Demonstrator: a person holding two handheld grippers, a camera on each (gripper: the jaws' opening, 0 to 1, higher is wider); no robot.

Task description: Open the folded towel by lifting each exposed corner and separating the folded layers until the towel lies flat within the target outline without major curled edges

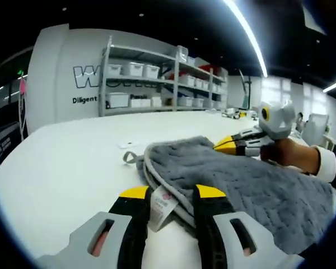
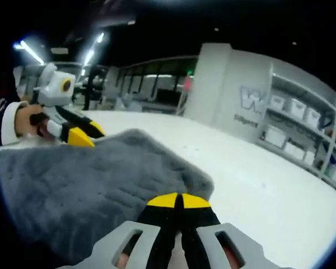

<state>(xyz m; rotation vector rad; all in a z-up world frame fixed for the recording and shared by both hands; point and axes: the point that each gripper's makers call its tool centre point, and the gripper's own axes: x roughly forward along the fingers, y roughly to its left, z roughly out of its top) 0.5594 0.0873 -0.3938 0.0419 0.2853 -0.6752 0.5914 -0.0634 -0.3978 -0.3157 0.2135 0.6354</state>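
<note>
1 grey towel [image 1: 229, 179] lies folded on the white table [image 1: 61, 162], edges stacked at the near corner, 1 label [image 1: 161, 204] showing. Left gripper [image 1: 171, 193] is apart, straddling that label corner. Right gripper [image 2: 178, 200] is pressed together at the towel edge — whether cloth is pinched, I cannot tell. Risk: grabbing both layers at once — the fold lifts whole, edges curl. 2 grippers.

A grey towel [image 1: 235, 179] lies folded on a white tabletop [image 1: 67, 162] — the left tool [image 1: 172, 193] straddles its tagged corner, the right tool [image 1: 235, 144] rests at its far edge.
</note>
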